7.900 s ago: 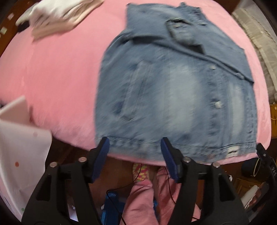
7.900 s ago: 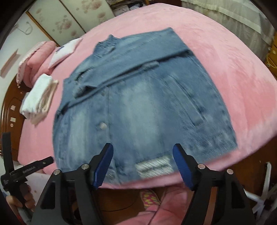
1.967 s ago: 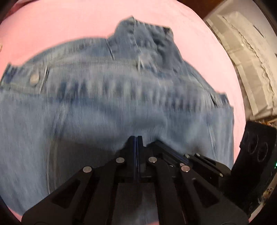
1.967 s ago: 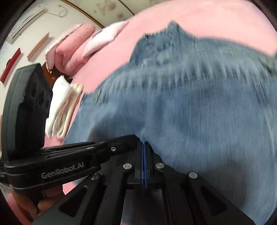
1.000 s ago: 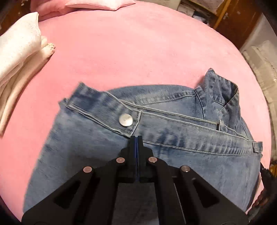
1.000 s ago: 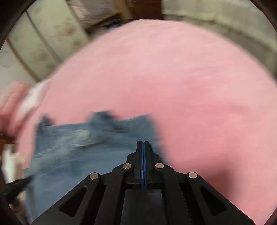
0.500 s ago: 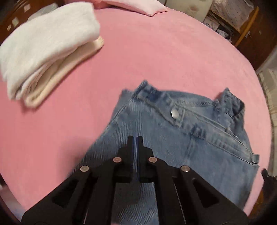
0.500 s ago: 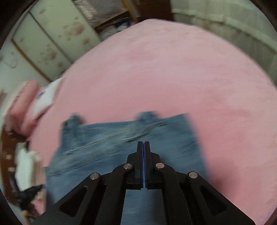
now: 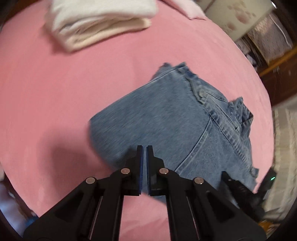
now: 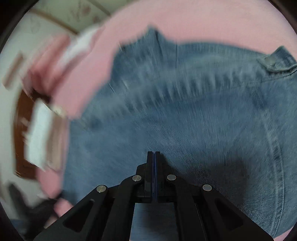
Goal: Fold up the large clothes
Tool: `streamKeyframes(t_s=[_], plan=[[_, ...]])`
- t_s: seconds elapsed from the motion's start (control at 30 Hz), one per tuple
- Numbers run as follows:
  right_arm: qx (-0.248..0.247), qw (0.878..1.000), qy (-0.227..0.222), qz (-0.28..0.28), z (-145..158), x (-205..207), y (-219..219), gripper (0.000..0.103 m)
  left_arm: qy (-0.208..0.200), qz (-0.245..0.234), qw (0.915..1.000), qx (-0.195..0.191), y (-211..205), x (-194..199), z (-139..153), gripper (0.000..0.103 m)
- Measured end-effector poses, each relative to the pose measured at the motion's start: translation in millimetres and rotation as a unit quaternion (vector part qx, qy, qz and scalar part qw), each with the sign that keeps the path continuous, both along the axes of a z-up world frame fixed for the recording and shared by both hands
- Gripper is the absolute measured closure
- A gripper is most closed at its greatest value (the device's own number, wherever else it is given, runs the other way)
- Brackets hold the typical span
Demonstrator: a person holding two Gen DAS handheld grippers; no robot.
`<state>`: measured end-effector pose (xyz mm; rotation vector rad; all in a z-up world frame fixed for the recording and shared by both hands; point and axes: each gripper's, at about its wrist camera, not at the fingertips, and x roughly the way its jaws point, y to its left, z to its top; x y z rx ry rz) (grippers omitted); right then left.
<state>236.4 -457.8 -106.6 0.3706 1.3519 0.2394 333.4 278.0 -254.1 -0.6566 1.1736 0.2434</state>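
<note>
A blue denim jacket [image 9: 172,118] lies folded over on the pink bed [image 9: 55,96]. My left gripper [image 9: 144,148] hovers above the jacket's near edge, its jaws a narrow slit apart and holding nothing. In the right wrist view the jacket [image 10: 185,111] fills most of the blurred frame. My right gripper [image 10: 153,153] is shut, with denim running under its fingers; the blur hides whether cloth is pinched. The other gripper's black body [image 9: 241,189] shows at the jacket's right edge.
A folded stack of white and cream towels [image 9: 100,24] lies at the far left of the bed. A pink pillow [image 9: 185,9] is behind it. A cabinet [image 9: 241,16] and wooden furniture [image 9: 278,74] stand beyond the bed's right side.
My left gripper has let go of the jacket, its jaws parted slightly, and it has drawn back. The right gripper has swung quickly over the denim and stays shut.
</note>
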Motion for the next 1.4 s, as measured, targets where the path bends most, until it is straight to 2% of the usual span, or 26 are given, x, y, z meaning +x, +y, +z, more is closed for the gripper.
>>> streamKeyframes(t_s=[0.07, 0.13, 0.17, 0.2, 0.27, 0.4, 0.53, 0.67, 0.73, 0.83, 0.9, 0.93, 0.97, 1.0, 1.1, 1.17, 1.23, 1.3, 1.33, 1.4], plan=[[0.024, 1.000, 0.009, -0.019, -6.2, -1.1, -0.7, 0.103, 0.006, 0.016, 0.9995, -0.026, 10.0, -11.1, -4.8, 0.102], [0.039, 0.998, 0.034, -0.032, -10.3, 3.9, 1.0, 0.103, 0.014, 0.024, 0.9992, -0.029, 16.3, -21.0, -6.1, 0.100], [0.032, 0.999, 0.038, -0.022, -9.3, 5.5, 2.6, 0.103, 0.013, 0.024, 0.9991, -0.032, 18.2, -25.9, -6.5, 0.089], [0.014, 0.999, 0.037, -0.002, -10.6, 10.3, 11.1, 0.103, 0.011, 0.025, 0.9988, -0.041, 20.1, -30.9, -7.7, 0.071], [-0.010, 0.999, 0.034, 0.022, -10.1, 13.2, 25.5, 0.103, -0.002, 0.040, 0.9971, -0.065, 25.6, -41.9, -9.8, 0.051], [0.007, 0.999, 0.043, 0.015, -14.0, 16.5, 37.7, 0.103, -0.016, 0.055, 0.9927, -0.106, 37.6, -53.5, -20.6, 0.051], [0.023, 0.998, 0.053, -0.009, -35.2, 29.4, 30.2, 0.103, -0.010, 0.042, 0.9830, -0.178, 48.2, -50.5, -44.4, 0.048], [0.010, 0.999, 0.039, -0.003, -38.9, 31.1, 42.0, 0.103, -0.007, 0.046, 0.9786, -0.200, 56.7, -42.5, -65.0, 0.045], [0.021, 0.999, 0.041, -0.023, -39.4, 29.5, 40.1, 0.103, -0.004, 0.057, 0.9764, -0.208, 61.0, -35.0, -74.6, 0.045], [0.034, 0.997, 0.046, -0.053, -40.1, 24.7, 32.2, 0.103, -0.024, 0.075, 0.9725, -0.219, 66.0, -20.6, -82.8, 0.046], [0.030, 0.997, 0.045, -0.058, -39.4, 24.0, 32.6, 0.103, -0.032, 0.084, 0.9731, -0.212, 67.4, -8.5, -84.1, 0.056], [0.026, 0.997, 0.044, -0.058, -37.9, 22.7, 27.1, 0.103, -0.027, 0.090, 0.9744, -0.204, 68.6, -2.7, -85.1, 0.057], [0.020, 0.997, 0.043, -0.058, -36.8, 22.9, 29.4, 0.103, -0.023, 0.098, 0.9740, -0.203, 70.1, 3.7, -86.5, 0.063], [0.015, 0.997, 0.043, -0.058, -36.1, 23.0, 31.3, 0.103, -0.021, 0.103, 0.9736, -0.203, 71.7, 7.2, -87.3, 0.074], [-0.001, 0.997, 0.044, -0.061, -35.3, 23.8, 44.2, 0.103, -0.020, 0.119, 0.9724, -0.200, 73.5, 11.6, -83.4, 0.080], [-0.010, 0.997, 0.042, -0.061, -35.8, 24.7, 57.6, 0.103, -0.042, 0.124, 0.9767, -0.170, 65.9, 7.7, -63.5, 0.082], [-0.020, 0.997, 0.042, -0.060, -34.5, 25.8, 66.4, 0.103, -0.064, 0.100, 0.9857, -0.120, 52.5, 7.3, -36.9, 0.084], [-0.023, 0.997, 0.043, -0.060, -34.9, 26.8, 68.5, 0.103, -0.110, 0.039, 0.9921, -0.045, 24.3, 12.9, 4.8, 0.086], [-0.023, 0.997, 0.043, -0.060, -34.6, 27.1, 70.2, 0.103, -0.133, 0.006, 0.9907, -0.026, 11.9, 16.4, 22.1, 0.086], [-0.020, 0.997, 0.042, -0.062, -33.5, 27.5, 68.9, 0.103, -0.166, -0.058, 0.9842, -0.015, -7.1, 22.8, 46.3, 0.087]])
